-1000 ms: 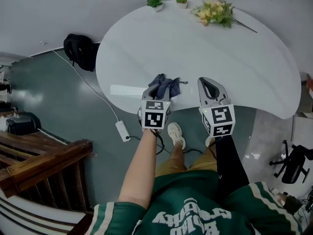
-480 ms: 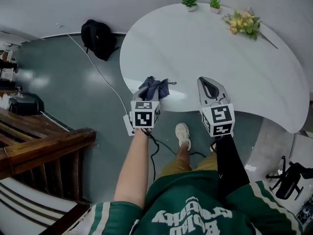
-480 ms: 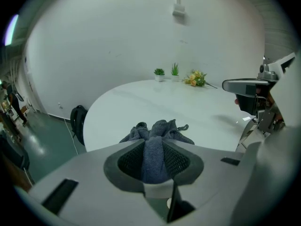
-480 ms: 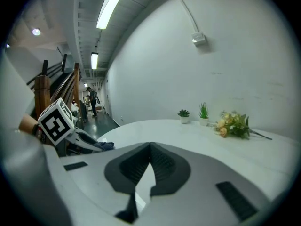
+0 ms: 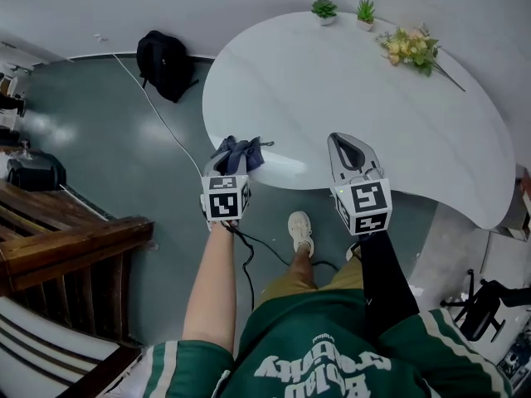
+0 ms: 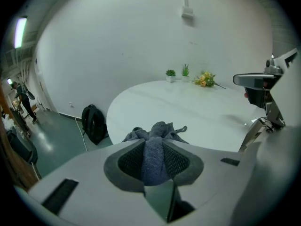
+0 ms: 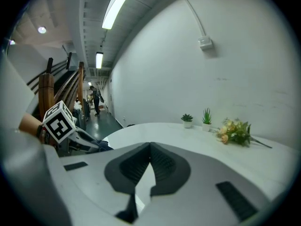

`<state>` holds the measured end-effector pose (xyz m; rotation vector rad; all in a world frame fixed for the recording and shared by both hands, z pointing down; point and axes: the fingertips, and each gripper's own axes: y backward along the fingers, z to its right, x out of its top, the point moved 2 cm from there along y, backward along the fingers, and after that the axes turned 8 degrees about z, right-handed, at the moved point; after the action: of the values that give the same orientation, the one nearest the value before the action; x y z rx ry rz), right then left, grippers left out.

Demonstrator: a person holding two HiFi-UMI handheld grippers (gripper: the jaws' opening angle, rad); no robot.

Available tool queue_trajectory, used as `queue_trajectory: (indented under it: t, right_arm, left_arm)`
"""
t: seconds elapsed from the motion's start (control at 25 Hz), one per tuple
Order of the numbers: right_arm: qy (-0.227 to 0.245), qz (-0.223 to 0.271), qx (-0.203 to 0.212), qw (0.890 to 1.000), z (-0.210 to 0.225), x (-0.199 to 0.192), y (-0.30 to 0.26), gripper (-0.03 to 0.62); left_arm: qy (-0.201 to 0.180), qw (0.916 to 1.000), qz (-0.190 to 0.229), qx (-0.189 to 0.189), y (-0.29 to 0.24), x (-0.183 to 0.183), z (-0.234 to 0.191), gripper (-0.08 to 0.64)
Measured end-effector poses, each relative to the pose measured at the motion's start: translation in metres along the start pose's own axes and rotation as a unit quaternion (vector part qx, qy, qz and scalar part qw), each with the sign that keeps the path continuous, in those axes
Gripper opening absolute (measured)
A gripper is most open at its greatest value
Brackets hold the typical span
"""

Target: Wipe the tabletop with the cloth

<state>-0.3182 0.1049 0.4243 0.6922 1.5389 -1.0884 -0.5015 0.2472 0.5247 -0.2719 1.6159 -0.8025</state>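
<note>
At the near left rim of the white worktop [image 5: 357,89], your left tool [image 5: 231,161] is clenching a bunched blue-grey cloth [image 5: 242,149]. In the left gripper view the cloth [image 6: 160,128] is filling the gap between the dark pads, and its loose folds are spilling out past the tips of the tool [image 6: 156,160] over the worktop's edge. Whether the cloth is touching the surface is unclear.

Your right tool [image 5: 348,144] is hovering over the near edge, well apart from the cloth. Its jaws are closing tip to tip on nothing, as the right gripper view shows [image 7: 149,149].

Along the far rim, two small potted plants [image 5: 324,9] and a spray of yellow flowers [image 5: 412,46] are sitting. A black backpack [image 5: 164,63] is lying on the floor to the left.
</note>
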Motion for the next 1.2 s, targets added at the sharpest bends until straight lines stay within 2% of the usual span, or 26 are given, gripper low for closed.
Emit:
queue_trajectory:
  t: [0.16, 0.32, 0.52, 0.72, 0.96, 1.2]
  right_arm:
    - [0.000, 0.006, -0.024, 1.000, 0.028, 0.005, 0.024, 0.005]
    - [-0.003, 0.009, -0.058, 0.998, 0.077, 0.001, 0.066, 0.005]
    - [-0.017, 0.014, -0.127, 0.992, 0.157, -0.009, 0.145, 0.005]
    - [-0.025, 0.015, -0.183, 0.983, 0.244, -0.030, 0.242, 0.005]
    - [-0.044, 0.006, -0.291, 0.956, 0.343, -0.070, 0.382, 0.005]
    - [-0.060, -0.005, -0.363, 0.930, 0.404, -0.109, 0.501, 0.005]
  left_arm:
    - [-0.004, 0.9982, 0.056, -0.020, 0.016, 0.044, 0.034, 0.104]
    - [-0.023, 0.9931, 0.103, -0.051, 0.031, 0.090, 0.098, 0.104]
    - [-0.066, 0.9816, 0.134, -0.119, 0.036, 0.132, 0.216, 0.104]
    - [-0.083, 0.9710, 0.135, -0.179, 0.027, 0.136, 0.356, 0.104]
    - [-0.123, 0.9393, 0.126, -0.295, 0.022, 0.126, 0.552, 0.104]
    - [-0.150, 0.9076, 0.101, -0.379, 0.026, 0.096, 0.712, 0.105]
